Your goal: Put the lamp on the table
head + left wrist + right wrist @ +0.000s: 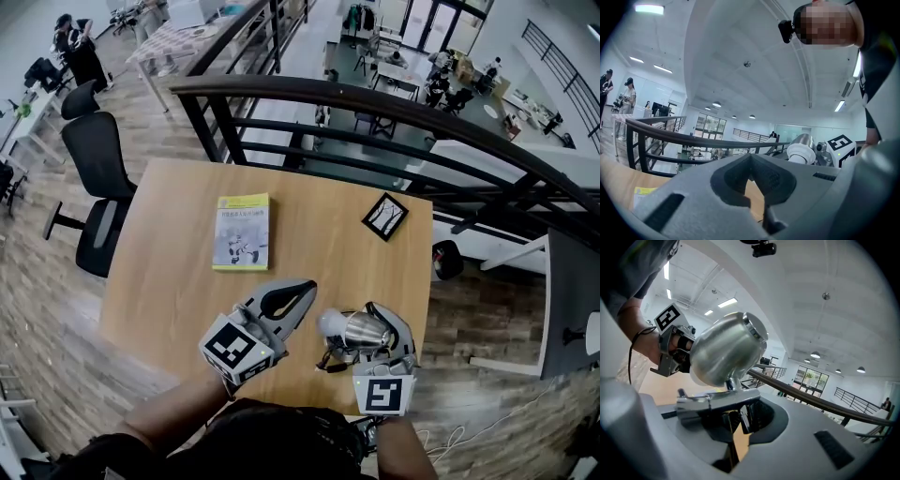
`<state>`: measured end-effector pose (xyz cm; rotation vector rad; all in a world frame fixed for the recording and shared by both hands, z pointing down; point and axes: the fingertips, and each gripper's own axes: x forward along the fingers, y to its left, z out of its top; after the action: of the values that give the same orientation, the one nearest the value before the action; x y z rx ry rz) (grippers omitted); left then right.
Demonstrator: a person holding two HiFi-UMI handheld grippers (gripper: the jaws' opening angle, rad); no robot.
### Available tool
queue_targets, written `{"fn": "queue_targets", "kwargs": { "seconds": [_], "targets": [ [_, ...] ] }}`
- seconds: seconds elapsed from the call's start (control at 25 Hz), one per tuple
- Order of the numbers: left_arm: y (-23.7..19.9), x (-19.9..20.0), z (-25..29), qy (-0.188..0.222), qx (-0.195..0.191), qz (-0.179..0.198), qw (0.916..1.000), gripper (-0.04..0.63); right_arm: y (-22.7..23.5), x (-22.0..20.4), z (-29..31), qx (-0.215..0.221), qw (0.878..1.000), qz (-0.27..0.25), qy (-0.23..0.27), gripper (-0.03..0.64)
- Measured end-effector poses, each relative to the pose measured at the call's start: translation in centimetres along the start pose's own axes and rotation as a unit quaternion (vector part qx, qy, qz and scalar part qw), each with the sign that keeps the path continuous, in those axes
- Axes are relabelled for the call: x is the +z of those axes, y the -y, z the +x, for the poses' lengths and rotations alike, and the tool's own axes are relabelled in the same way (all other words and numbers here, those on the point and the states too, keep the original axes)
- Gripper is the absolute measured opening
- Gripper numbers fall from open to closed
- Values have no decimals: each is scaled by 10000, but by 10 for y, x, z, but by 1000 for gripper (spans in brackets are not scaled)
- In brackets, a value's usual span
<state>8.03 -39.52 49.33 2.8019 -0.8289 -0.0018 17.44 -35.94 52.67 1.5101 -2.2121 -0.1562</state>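
Note:
The lamp (361, 330) has a silver metal shade with a white bulb end pointing left, and hangs over the near right part of the wooden table (169, 272). My right gripper (386, 323) is shut on it. In the right gripper view the shade (726, 350) rises just above the jaws, and my right gripper (736, 420) clamps the lamp's metal bracket (717, 401). My left gripper (302, 289) is shut with nothing in it, just left of the lamp, at table height. Its closed jaws (750, 157) fill the left gripper view, with the lamp (802, 149) to their right.
A yellow-green book (242, 231) lies mid-table and a small black picture frame (384, 216) lies at the far right. A dark railing (375, 103) runs behind the table's far edge. A black office chair (94, 187) stands to the left.

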Motion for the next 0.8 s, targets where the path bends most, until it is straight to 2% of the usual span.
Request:
{"fn": "queue_targets", "kwargs": {
  "seconds": [0.36, 0.48, 0.8],
  "targets": [
    [-1, 1, -17, 67, 16, -5, 10000, 8, -26, 3, 3, -44, 9998, -176, 113, 17],
    [-1, 5, -24, 113, 2, 24, 9999, 9, -31, 3, 3, -101, 9997, -94, 199, 19],
    [6, 15, -50, 244, 50, 79, 9997, 8, -52, 5, -4, -50, 9996, -155, 224, 60]
  ]
}}
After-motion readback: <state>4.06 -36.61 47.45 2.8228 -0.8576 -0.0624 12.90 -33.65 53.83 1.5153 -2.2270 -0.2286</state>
